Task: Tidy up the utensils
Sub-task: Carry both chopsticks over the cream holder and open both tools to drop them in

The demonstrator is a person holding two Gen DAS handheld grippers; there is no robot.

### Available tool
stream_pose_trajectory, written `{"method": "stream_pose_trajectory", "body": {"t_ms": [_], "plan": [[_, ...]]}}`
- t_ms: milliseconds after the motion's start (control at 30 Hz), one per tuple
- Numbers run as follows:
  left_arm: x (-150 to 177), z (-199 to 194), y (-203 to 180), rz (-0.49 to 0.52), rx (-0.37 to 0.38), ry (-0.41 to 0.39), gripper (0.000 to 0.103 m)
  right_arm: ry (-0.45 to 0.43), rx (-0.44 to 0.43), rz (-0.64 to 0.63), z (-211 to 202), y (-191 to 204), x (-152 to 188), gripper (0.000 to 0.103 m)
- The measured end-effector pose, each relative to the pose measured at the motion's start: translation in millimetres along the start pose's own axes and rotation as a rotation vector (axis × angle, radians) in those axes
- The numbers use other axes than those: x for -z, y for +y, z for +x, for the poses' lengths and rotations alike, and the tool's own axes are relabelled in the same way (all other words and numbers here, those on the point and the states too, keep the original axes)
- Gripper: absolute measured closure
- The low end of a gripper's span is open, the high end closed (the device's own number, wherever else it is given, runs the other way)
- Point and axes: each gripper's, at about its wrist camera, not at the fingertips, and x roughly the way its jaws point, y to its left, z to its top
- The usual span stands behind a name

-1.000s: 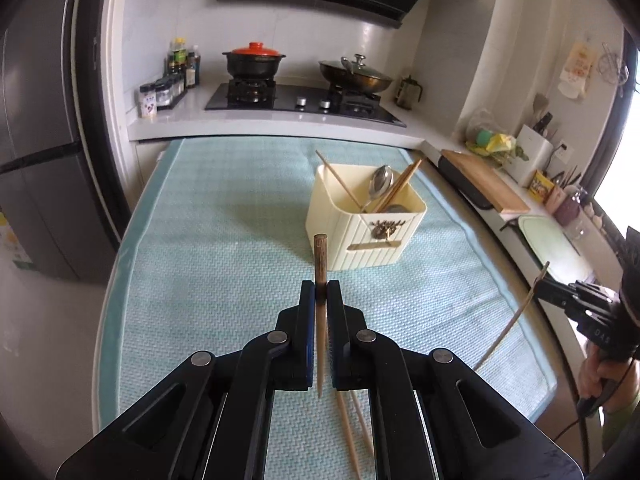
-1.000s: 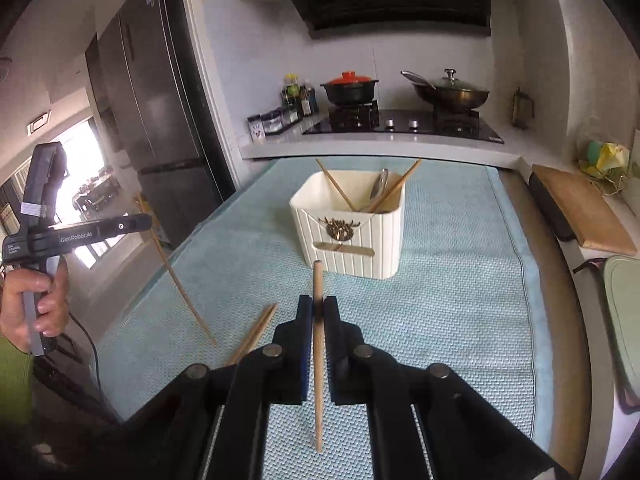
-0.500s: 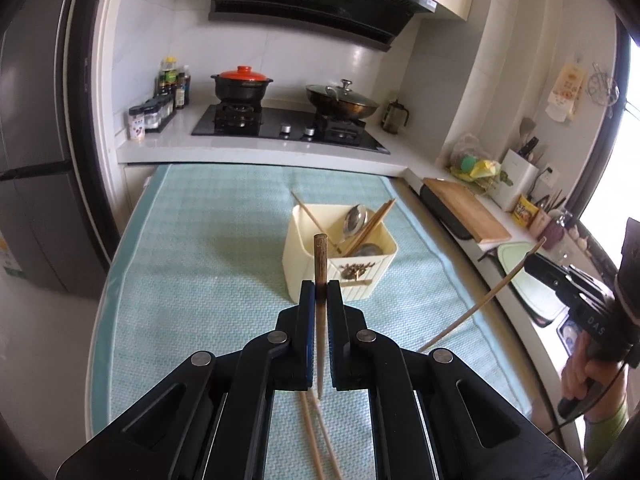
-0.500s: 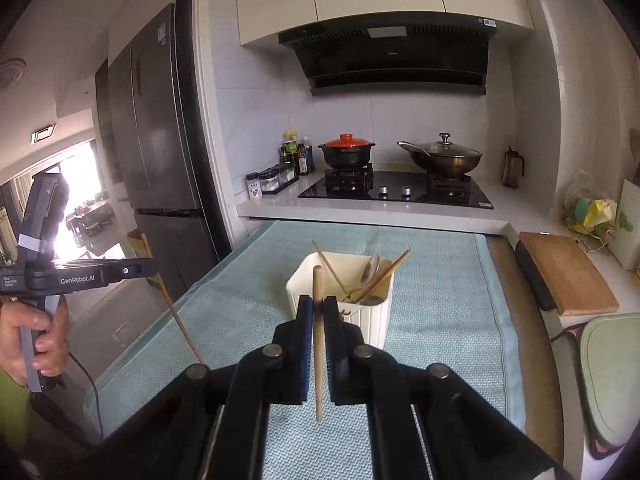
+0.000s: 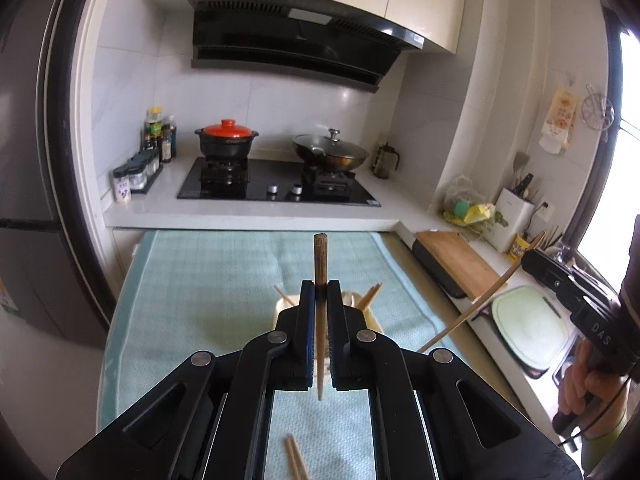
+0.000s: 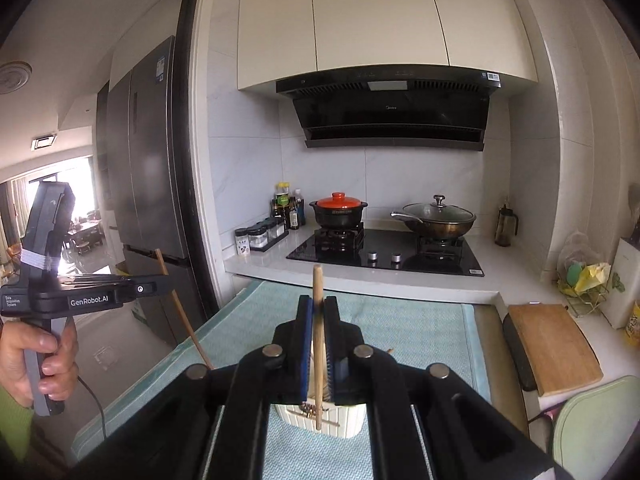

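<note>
My left gripper (image 5: 320, 286) is shut on a dark-tipped wooden chopstick (image 5: 321, 256) that stands upright between its jaws. My right gripper (image 6: 318, 302) is shut on a lighter wooden chopstick (image 6: 317, 284), also upright. Both are raised above the cream utensil holder (image 6: 320, 426), which is mostly hidden behind the jaws; in the left wrist view its rim (image 5: 282, 306) and chopsticks inside it (image 5: 370, 294) peek out. Two loose chopsticks (image 5: 296, 458) lie on the teal mat (image 5: 200, 280) below my left gripper. Each gripper appears in the other's view, holding its chopstick (image 5: 476, 306) (image 6: 182, 312).
A stove (image 5: 276, 188) with a red-lidded pot (image 5: 227, 142) and a wok (image 5: 330, 152) sits behind the mat. A wooden cutting board (image 5: 456, 260) and a green board (image 5: 532, 324) lie on the counter to the right. A fridge (image 6: 144, 200) stands on the left.
Both grippers have risen and tilted upward with their chopsticks, so the holder has dropped low in both views, behind the jaws.
</note>
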Motion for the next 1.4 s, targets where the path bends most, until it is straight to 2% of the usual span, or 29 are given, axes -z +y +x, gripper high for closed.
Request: {"method": "stream_pose_trajectory", "body": {"t_ms": [200, 433, 733, 900, 1000, 1033, 1067, 1100, 1133, 1167, 1267, 1400], "plan": [[-23, 40, -3, 0.018, -0.011, -0.009, 0.099, -0.005, 0.019, 0.031, 39, -14, -11, 0.097], [-21, 99, 3, 0.013, -0.018, 0.020, 0.099, 0.042, 0.006, 0.081, 92, -29, 5, 0.097], [12, 177, 27, -0.047, -0.028, 0.155, 0.099, 0.188, -0.029, 0.147, 159, -46, 48, 0.097], [24, 202, 34, -0.058, -0.036, 0.224, 0.099, 0.307, -0.061, 0.199, 199, -55, 70, 0.097], [22, 209, 34, -0.054, -0.085, 0.255, 0.097, 0.366, -0.050, 0.212, 220, -57, 73, 0.096], [19, 208, 35, -0.058, -0.097, 0.257, 0.089, 0.374, -0.034, 0.210, 224, -57, 71, 0.089], [15, 204, 36, -0.064, -0.100, 0.251, 0.078, 0.374, -0.022, 0.205, 224, -58, 67, 0.083], [11, 197, 36, -0.070, -0.098, 0.235, 0.073, 0.366, -0.020, 0.203, 223, -58, 62, 0.072], [7, 188, 36, -0.073, -0.094, 0.213, 0.062, 0.348, -0.019, 0.201, 217, -58, 55, 0.067], [2, 177, 35, -0.071, -0.095, 0.190, 0.050, 0.325, -0.016, 0.196, 208, -57, 48, 0.067], [-6, 137, 33, -0.062, -0.106, 0.124, 0.031, 0.260, -0.003, 0.147, 173, -50, 26, 0.067], [4, 78, 29, -0.027, -0.105, 0.091, 0.021, 0.214, -0.023, 0.093, 117, -31, 18, 0.063]]}}
